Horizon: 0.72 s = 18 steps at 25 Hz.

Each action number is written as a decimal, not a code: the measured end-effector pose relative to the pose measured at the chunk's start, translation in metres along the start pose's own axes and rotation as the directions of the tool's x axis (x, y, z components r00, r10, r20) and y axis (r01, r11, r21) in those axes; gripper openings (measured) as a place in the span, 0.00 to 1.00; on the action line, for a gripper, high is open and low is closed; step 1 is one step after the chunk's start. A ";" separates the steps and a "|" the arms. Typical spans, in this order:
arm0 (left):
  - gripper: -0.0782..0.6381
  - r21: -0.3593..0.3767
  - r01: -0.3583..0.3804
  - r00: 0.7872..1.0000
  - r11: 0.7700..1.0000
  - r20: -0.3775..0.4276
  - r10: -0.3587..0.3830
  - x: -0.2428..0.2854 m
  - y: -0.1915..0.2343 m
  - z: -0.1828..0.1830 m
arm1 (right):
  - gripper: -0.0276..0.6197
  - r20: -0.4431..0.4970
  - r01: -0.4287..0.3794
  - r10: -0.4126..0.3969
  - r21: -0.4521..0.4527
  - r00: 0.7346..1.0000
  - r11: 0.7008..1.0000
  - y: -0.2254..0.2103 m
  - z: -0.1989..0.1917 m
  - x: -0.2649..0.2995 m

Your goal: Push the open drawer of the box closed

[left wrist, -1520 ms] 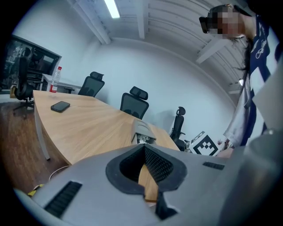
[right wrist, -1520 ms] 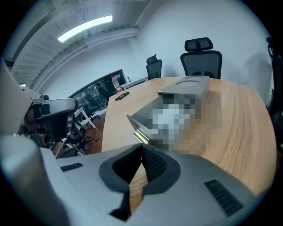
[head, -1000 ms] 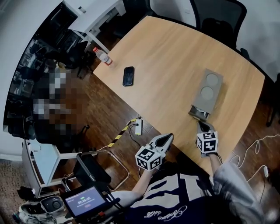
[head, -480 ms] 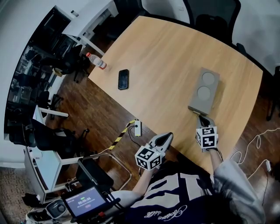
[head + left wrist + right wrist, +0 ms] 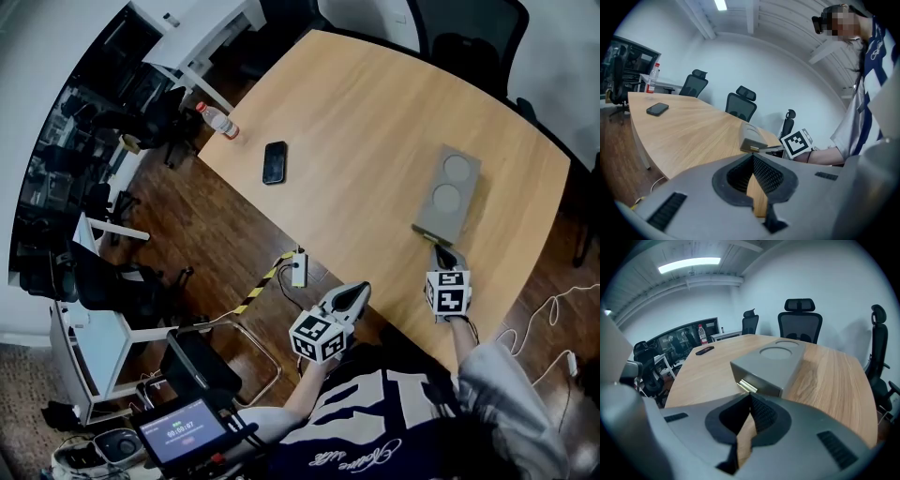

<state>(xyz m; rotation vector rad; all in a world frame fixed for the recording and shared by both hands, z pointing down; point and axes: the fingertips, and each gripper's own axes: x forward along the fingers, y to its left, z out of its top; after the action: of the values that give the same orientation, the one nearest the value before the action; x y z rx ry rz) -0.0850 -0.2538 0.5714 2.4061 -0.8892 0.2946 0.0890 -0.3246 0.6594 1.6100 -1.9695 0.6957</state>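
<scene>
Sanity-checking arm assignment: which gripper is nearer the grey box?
Right. The right gripper sits just short of the handle end of the grey box; the left gripper hangs beyond the table edge, farther off to the left.

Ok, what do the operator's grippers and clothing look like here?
Both the left gripper and right gripper are grey, tapering to a point, with black ribbed pads and a white cube of black square markers. The person wears a navy jersey with white lettering.
</scene>
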 end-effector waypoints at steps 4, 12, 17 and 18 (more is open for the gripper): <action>0.11 0.001 0.001 1.000 1.000 0.014 -0.001 -0.007 -0.004 -0.001 | 0.04 0.015 -0.001 0.001 0.010 1.000 1.000 0.007 0.003 -0.008; 0.11 0.012 -0.002 0.999 1.000 0.043 0.001 -0.039 -0.017 -0.012 | 0.04 0.020 -0.059 0.058 0.026 0.998 0.998 0.048 -0.021 -0.047; 0.11 0.019 -0.004 0.998 1.000 0.061 0.003 -0.071 -0.032 -0.027 | 0.04 0.050 -0.085 0.082 0.052 0.995 0.995 0.072 -0.034 -0.083; 0.11 0.021 -0.005 0.998 1.000 0.063 0.003 -0.077 -0.036 -0.032 | 0.04 0.056 -0.087 0.084 0.057 0.995 0.995 0.076 -0.037 -0.091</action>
<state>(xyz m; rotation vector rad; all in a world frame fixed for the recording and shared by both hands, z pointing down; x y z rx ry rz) -0.1204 -0.1722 0.5530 2.4450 -0.9232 0.2316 0.0324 -0.2208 0.6209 1.6024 -2.0848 0.7577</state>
